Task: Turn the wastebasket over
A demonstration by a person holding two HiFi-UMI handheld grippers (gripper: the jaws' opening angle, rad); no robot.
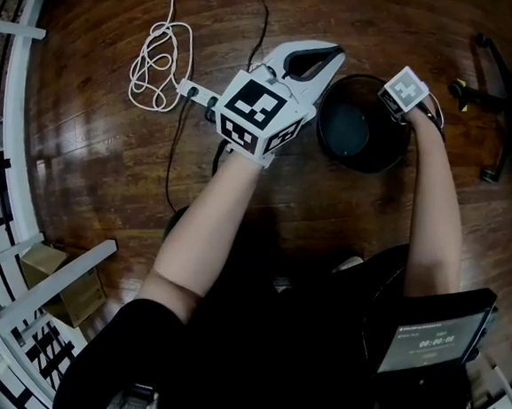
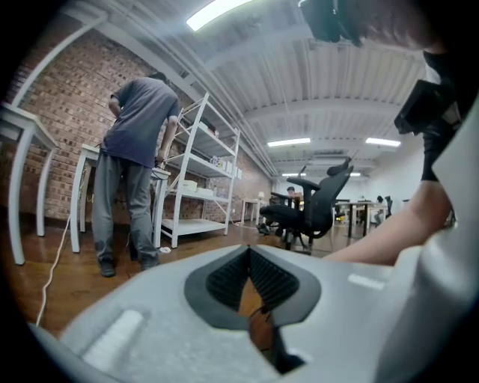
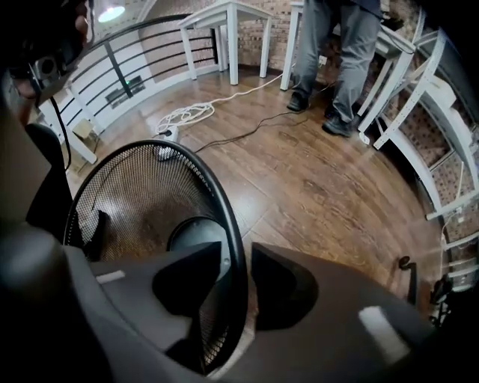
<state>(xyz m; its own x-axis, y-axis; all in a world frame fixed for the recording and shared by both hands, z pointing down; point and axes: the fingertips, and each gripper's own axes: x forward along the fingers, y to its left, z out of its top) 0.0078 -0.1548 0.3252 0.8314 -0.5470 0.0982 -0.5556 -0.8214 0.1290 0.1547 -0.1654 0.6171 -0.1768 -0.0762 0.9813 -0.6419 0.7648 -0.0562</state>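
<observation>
My left gripper (image 1: pixel 330 54) points about level, jaws shut and empty; my right gripper (image 3: pixel 238 260) points steeply down, jaws apart.

A dark screen (image 1: pixel 434 341) at the person's waist shows a row of pale digits that appears to read 00:00:00. The smaller line above the digits is too small to read. The left gripper's cube (image 1: pixel 257 115) and the right gripper's cube (image 1: pixel 403 89) carry black-and-white square code markers.
</observation>
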